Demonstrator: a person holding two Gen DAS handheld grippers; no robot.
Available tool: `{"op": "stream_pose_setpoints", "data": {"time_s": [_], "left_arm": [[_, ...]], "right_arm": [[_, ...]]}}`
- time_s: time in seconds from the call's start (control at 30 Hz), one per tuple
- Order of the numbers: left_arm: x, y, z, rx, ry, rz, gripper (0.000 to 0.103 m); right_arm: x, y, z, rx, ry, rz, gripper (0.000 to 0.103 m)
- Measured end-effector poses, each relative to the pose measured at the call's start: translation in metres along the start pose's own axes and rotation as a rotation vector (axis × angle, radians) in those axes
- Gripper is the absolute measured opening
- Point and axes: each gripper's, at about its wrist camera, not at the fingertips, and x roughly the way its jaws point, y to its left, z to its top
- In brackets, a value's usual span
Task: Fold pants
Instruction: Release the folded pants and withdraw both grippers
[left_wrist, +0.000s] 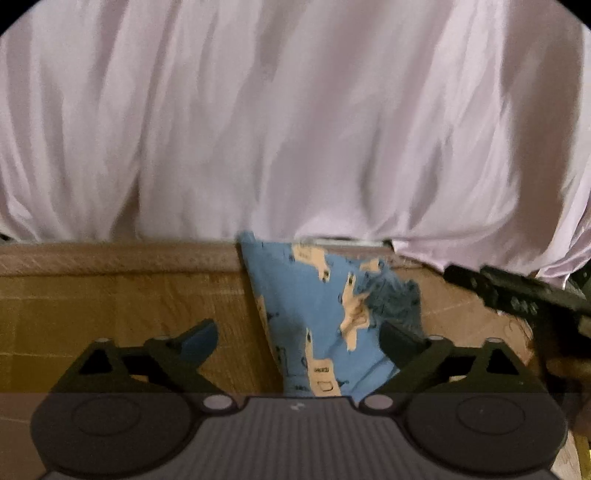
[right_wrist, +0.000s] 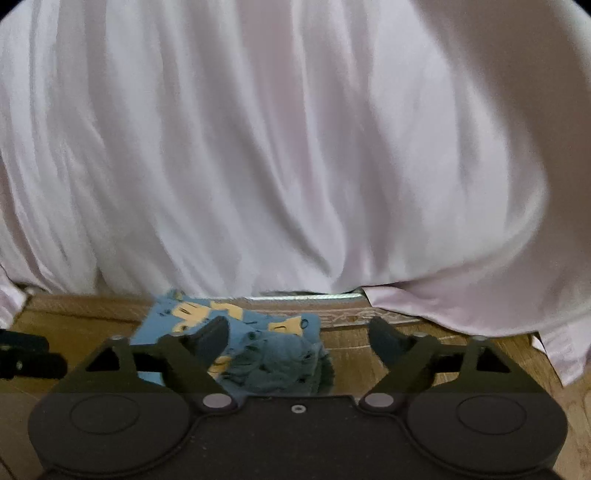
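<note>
Small blue pants printed with pale yellow figures lie in a narrow folded strip on the wooden table. Their gathered waistband shows as a darker blue bunch in the right wrist view. My left gripper is open, with the pants lying between and beyond its fingers. My right gripper is open too, hovering over the waistband end, its left finger over the cloth. The right gripper also shows as a dark shape at the right of the left wrist view.
A pale pink curtain hangs behind the table and drapes onto its far right corner. The table's far edge runs just under the curtain. Bare wood lies left of the pants.
</note>
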Motion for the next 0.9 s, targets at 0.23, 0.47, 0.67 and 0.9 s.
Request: {"op": "stream_pose_setpoints", "data": {"time_s": [0.23,0.47,0.67,0.9], "left_arm": [[-0.048,-0.017,-0.007,0.058,-0.111,0.052,0.103],[-0.076,-0.031,-0.037,0.106,-0.137,0.107,0.103],[-0.08,-0.042,-0.072,0.164,-0.106,0.113,0.103],[-0.082,-0.047,-0.098,0.211,-0.096,0.129,0.103]], "right_arm": [[-0.065,0.016,-0.012,0.038,-0.084,-0.016,0.099],[-0.118,0.028,-0.039,0.059,-0.138,-0.052,0.102],[-0.153,0.035,-0.072,0.096,-0.164,-0.098,0.102],[-0.178,0.044,-0.102,0.098,-0.168,-0.122,0.102]]}}
